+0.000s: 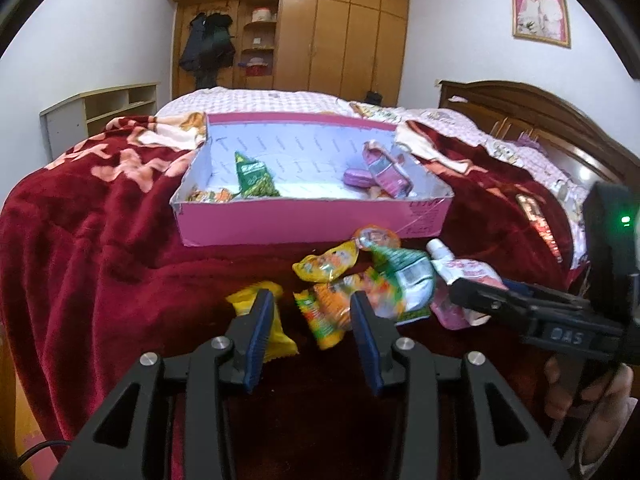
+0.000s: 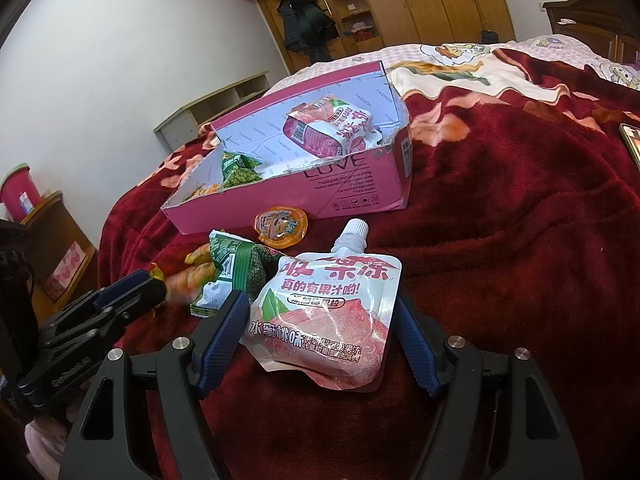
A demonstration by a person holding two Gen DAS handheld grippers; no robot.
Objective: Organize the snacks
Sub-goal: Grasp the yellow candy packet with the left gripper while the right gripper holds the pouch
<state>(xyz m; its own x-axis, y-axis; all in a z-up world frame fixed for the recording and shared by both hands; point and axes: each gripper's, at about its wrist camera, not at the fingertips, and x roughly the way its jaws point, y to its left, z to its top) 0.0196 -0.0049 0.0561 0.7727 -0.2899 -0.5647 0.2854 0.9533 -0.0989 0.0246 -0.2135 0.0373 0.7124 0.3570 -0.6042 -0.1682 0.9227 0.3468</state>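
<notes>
Right gripper (image 2: 320, 332), wide open around the soft pink-and-white jelly pouch (image 2: 320, 320) at bottom middle, holds nothing; the squishy pouch may slip. Left gripper (image 1: 312, 332) is open and empty too.

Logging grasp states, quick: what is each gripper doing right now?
Left gripper: open, holding nothing, above the loose orange snack packet.
Right gripper: open, fingers either side of the pink jelly pouch, not clamped on it.

A home bedroom is showing here: a bed (image 1: 100, 216) is lying under a dark red blanket (image 2: 500, 208), a wooden wardrobe (image 1: 340, 32) is lining the far wall with coats (image 1: 208, 44) hanging on it, and a framed wedding portrait (image 1: 541, 12) is hanging above the carved headboard (image 1: 532, 108)
</notes>
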